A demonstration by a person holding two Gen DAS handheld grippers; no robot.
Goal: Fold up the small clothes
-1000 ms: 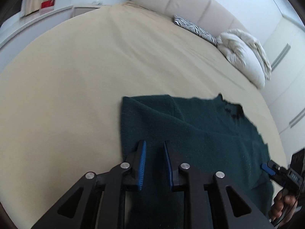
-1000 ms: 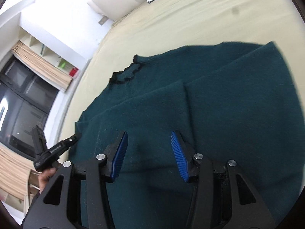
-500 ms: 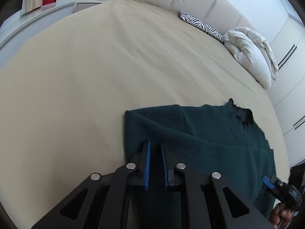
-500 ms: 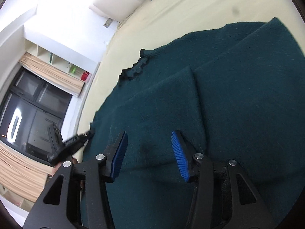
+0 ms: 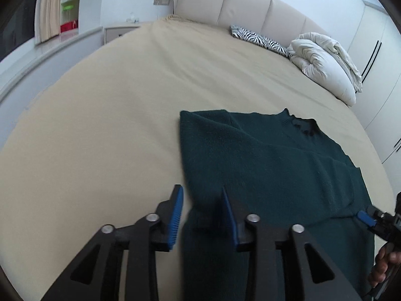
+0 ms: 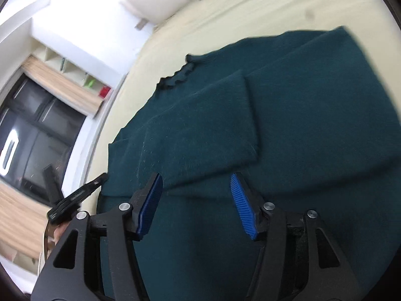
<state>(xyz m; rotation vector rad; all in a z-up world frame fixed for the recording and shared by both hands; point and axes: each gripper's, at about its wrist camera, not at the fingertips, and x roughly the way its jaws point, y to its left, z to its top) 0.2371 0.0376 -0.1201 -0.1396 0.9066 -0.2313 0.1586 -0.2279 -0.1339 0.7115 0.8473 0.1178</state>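
A dark green knit sweater (image 5: 275, 165) lies flat on the beige bed (image 5: 100, 125), collar (image 5: 303, 125) toward the headboard, with both sides and a sleeve (image 6: 200, 125) folded in over the body. My left gripper (image 5: 201, 193) hovers over the sweater's left folded edge. Its jaws are opening; the cloth edge runs between them but the pads do not press it. My right gripper (image 6: 196, 179) hangs above the lower body of the sweater (image 6: 300, 115). Its jaws are opening too, with nothing gripped. Each gripper shows at the edge of the other's view (image 5: 368, 219) (image 6: 82, 195).
A zebra pillow (image 5: 258, 40) and a bundled white duvet (image 5: 325, 65) lie by the cream headboard (image 5: 245, 2). A nightstand (image 5: 117, 31) stands at the bed's far left corner, and a dark window (image 6: 25, 138) beyond the left side. Bare sheet spreads left of the sweater.
The left jaws, nearly shut half a second ago, have spread apart and drawn back from the sweater's left edge. The right jaws have widened slightly and shifted a little over the sweater.
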